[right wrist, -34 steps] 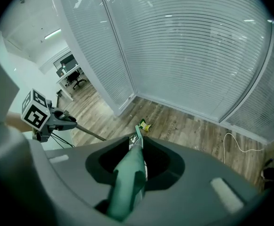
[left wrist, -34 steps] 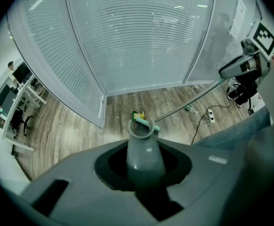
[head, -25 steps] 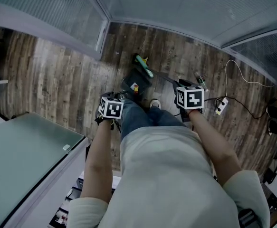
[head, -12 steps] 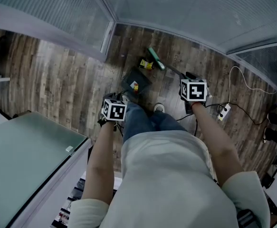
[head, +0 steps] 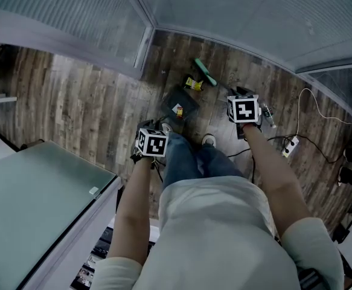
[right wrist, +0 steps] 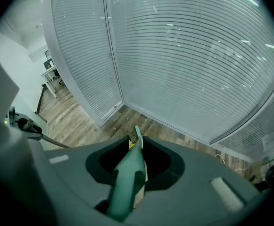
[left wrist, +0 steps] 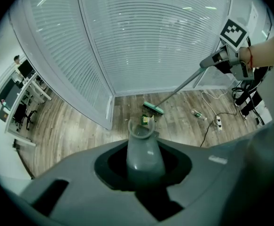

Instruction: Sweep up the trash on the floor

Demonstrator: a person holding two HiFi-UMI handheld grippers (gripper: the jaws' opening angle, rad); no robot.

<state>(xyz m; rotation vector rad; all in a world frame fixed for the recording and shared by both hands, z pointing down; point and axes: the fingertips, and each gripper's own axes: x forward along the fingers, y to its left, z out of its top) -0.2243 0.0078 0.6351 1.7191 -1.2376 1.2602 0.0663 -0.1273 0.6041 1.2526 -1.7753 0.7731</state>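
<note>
Two tight grips, with no gap left at either pair of fingers. Left gripper [left wrist: 145, 160]: fingers closed round the grey handle [left wrist: 144, 145] of the dustpan [head: 180, 104], handle running away from the camera and down to the pan lying flat on the wood floor [head: 91, 101], a small red-and-yellow scrap [head: 178, 110] inside the pan. Right gripper [right wrist: 133, 171]: fingers clamped on the green grip of the broom handle [right wrist: 126, 185], long axis slanting from the gripper down and forward to the green broom head [head: 205, 72], set on the floor beyond the dustpan, toward the corner of the glass wall [head: 236, 11]. Yellow trash [head: 193, 84] between dustpan and broom head, just beside the head. Bottle [head: 267, 115] and power strip [head: 290, 147] well to the right of the dustpan.
</note>
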